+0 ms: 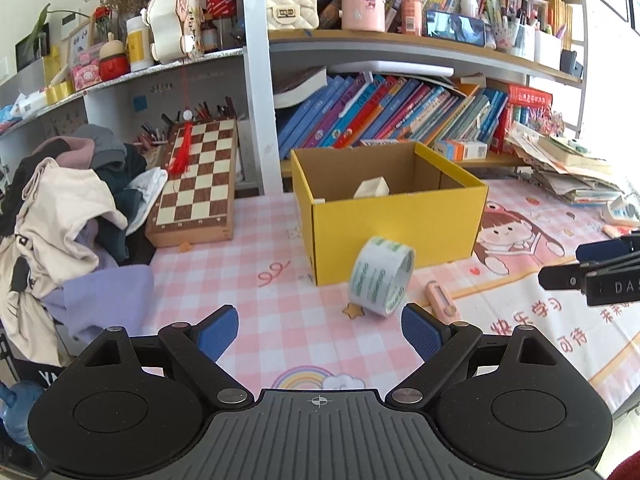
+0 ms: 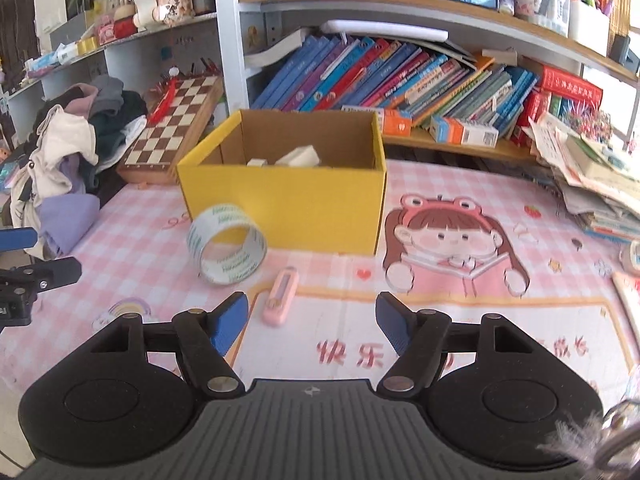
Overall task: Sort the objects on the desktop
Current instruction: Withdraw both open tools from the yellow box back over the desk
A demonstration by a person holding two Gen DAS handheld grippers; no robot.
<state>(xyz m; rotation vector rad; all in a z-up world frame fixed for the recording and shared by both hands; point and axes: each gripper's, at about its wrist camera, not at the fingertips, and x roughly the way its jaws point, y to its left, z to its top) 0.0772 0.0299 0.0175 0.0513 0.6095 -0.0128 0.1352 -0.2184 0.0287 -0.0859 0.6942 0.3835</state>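
Observation:
A yellow cardboard box (image 1: 400, 232) (image 2: 288, 204) stands open on the pink checked mat, with small white pieces (image 1: 372, 189) (image 2: 298, 157) inside. A roll of clear tape (image 1: 382, 280) (image 2: 226, 244) stands on edge against the box's front. A small pink cutter (image 1: 442, 300) (image 2: 280, 298) lies beside it. My left gripper (image 1: 320, 330) is open, empty, just short of the tape roll. My right gripper (image 2: 312, 322) is open and empty, with the cutter just ahead of its left fingertip. Each gripper shows at the edge of the other's view.
A folded chessboard (image 1: 196, 184) leans at the back left beside a heap of clothes (image 1: 68, 216). Shelves of books (image 1: 400, 112) rise behind the box. A pile of papers and books (image 2: 592, 184) sits at the right, with another tape roll (image 2: 632, 256) near it.

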